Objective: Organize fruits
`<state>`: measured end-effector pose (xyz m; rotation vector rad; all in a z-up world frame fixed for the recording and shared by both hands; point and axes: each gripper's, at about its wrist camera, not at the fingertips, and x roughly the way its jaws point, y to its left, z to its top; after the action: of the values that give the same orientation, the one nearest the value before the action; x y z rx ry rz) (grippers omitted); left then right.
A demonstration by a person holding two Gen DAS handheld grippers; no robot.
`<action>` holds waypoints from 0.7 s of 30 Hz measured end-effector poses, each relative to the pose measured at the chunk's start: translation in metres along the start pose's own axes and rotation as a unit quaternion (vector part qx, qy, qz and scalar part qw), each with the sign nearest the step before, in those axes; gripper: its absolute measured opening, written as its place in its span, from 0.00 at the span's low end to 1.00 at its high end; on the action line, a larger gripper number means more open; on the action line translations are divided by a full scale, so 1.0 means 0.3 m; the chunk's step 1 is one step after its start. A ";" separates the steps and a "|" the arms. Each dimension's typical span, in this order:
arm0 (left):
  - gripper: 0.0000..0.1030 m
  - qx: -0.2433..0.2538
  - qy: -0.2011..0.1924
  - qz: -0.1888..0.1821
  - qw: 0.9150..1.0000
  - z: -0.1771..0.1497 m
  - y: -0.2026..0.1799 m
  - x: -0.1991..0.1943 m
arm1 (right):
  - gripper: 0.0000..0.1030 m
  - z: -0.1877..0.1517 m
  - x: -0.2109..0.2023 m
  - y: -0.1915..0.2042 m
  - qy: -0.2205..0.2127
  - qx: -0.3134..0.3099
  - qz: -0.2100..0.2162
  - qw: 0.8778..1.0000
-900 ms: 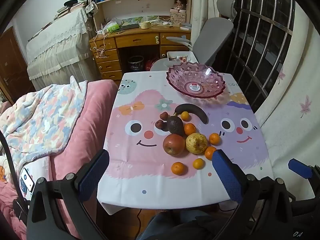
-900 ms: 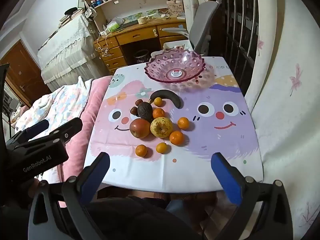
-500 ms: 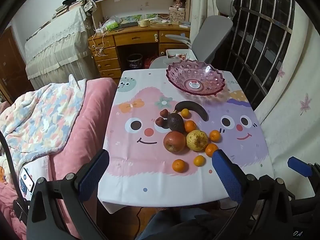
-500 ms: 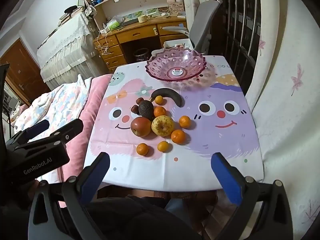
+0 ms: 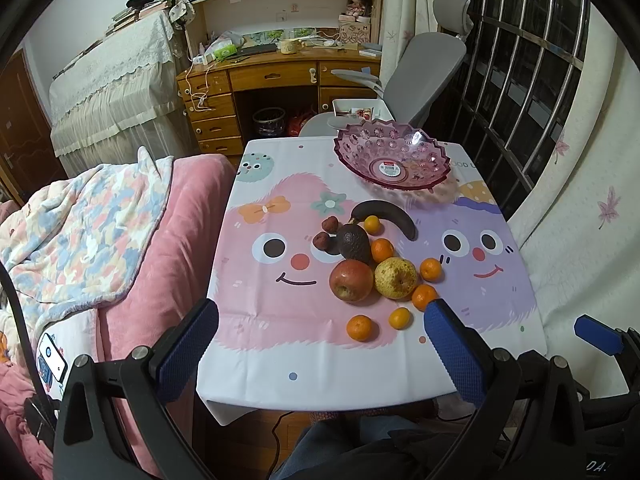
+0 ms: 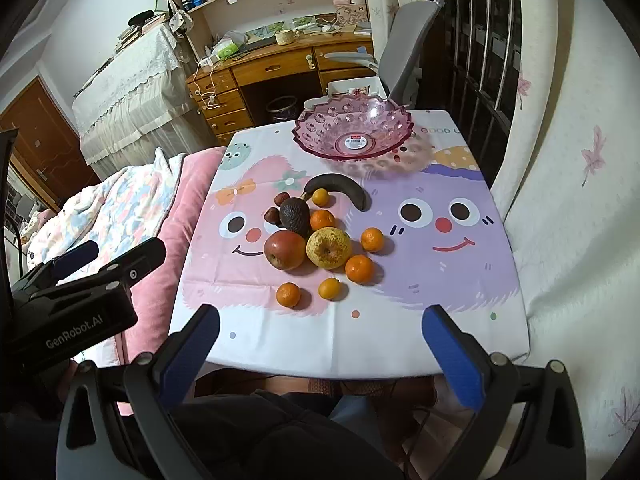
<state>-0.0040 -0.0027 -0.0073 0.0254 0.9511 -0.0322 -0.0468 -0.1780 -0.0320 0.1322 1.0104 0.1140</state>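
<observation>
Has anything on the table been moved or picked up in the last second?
No. Both the left gripper and the right gripper hang open and empty above the near edge; the views barely shift. The fruit pile, apple included, and the empty pink bowl are untouched.

Tablecloth (image 5: 280, 320): white ground, cartoon print; pink fuzzy face at 9 o'clock half, purple face at 3 o'clock half, orange bow, teal blob near 11 o'clock corner.
Bowl (image 5: 394, 152): translucent pink, dimpled pattern, red-white sticker at centre.
Banana (image 5: 386, 216): near black.
Avocado (image 5: 354, 242): dark brown-green.
Apple (image 5: 351, 281): red, yellow blush.
Pear (image 5: 395, 278): yellow, brown speckles.
Mandarins (image 5: 360, 328): orange.
Blanket (image 5: 80, 232): pastel pink-blue-white patches.
Gripper pads (image 5: 188, 350): blue, textured.
</observation>
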 end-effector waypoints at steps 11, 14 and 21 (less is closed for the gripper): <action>0.99 -0.002 0.001 -0.001 1.000 -0.009 0.006 0.000 | 0.99 -0.005 -0.013 0.004 -0.001 -0.007 -0.008 1.000; 0.99 -0.004 0.003 -0.003 1.000 -0.016 0.018 -0.002 | 0.99 -0.012 0.002 0.018 -0.006 -0.008 -0.016 1.000; 0.99 0.000 0.018 -0.016 1.000 -0.005 0.043 0.019 | 0.99 -0.002 -0.013 0.029 -0.003 -0.001 -0.027 1.000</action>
<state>-0.0015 0.0101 -0.0126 0.0109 0.9869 -0.0614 -0.0496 -0.1702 -0.0275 0.1035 1.0064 0.0640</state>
